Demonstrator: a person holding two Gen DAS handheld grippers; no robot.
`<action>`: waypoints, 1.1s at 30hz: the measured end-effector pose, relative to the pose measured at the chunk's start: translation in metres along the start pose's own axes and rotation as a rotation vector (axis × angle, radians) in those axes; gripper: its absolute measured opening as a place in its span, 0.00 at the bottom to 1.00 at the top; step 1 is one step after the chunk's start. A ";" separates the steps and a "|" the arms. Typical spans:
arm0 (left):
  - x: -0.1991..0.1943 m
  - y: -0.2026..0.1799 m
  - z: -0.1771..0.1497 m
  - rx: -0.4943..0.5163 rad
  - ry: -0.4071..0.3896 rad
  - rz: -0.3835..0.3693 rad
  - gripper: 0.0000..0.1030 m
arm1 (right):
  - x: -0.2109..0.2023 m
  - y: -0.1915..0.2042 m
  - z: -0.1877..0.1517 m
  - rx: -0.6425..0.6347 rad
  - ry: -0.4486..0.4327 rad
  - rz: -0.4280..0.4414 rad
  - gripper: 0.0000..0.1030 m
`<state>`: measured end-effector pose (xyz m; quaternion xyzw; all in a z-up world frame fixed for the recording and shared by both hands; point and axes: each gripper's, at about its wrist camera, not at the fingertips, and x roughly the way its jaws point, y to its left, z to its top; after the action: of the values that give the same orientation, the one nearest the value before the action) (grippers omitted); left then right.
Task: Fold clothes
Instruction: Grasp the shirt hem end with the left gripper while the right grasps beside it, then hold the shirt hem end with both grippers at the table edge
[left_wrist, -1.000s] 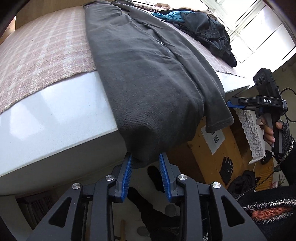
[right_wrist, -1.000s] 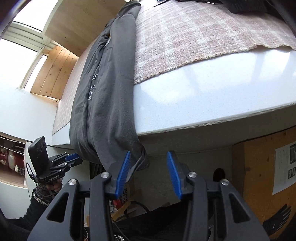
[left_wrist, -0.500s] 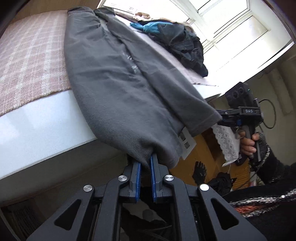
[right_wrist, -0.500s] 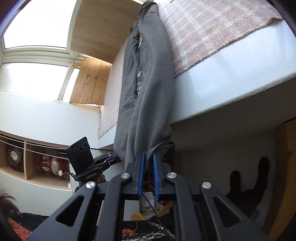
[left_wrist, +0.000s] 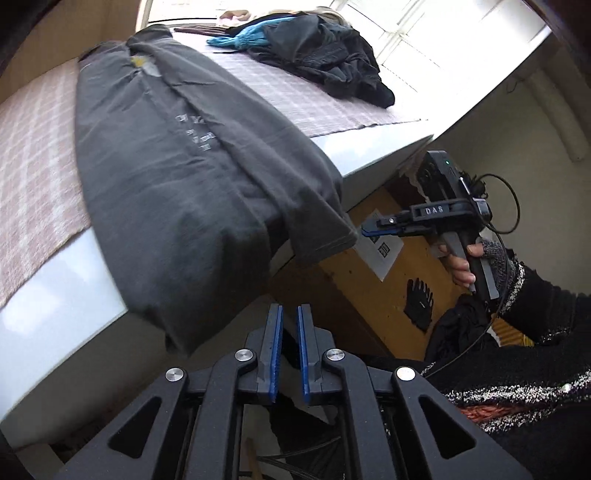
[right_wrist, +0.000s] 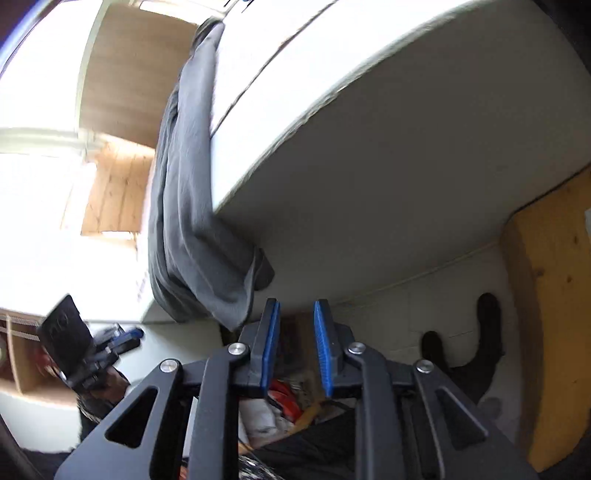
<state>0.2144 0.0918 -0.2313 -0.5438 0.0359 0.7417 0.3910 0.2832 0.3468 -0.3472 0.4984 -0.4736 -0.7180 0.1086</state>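
Grey shirt (left_wrist: 177, 192) draped over tabletop (left_wrist: 55, 295) edge; left tool (left_wrist: 289, 332) and right tool (right_wrist: 295, 332) below hem, both parted, empty.

Shirt (left_wrist: 177, 192) lettering blurred, perhaps unreadable.

The left wrist camera sits just below the white table's edge (left_wrist: 55, 295), facing up across the long dark grey garment (left_wrist: 184, 177). The right wrist camera looks from lower, under the tabletop. Both views share that garment (right_wrist: 192, 221) hanging over the edge.
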 end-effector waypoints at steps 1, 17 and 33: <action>0.008 -0.009 0.009 0.032 0.014 0.004 0.06 | 0.001 -0.003 0.002 0.035 -0.021 0.029 0.19; 0.060 -0.039 0.064 0.179 0.061 0.084 0.06 | 0.021 0.011 -0.023 0.100 -0.002 0.171 0.04; -0.018 0.037 -0.035 -0.121 -0.020 0.156 0.15 | 0.002 -0.016 -0.053 -0.002 -0.003 -0.206 0.14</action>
<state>0.2212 0.0398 -0.2441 -0.5545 0.0295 0.7761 0.2989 0.3309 0.3237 -0.3635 0.5433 -0.4193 -0.7266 0.0338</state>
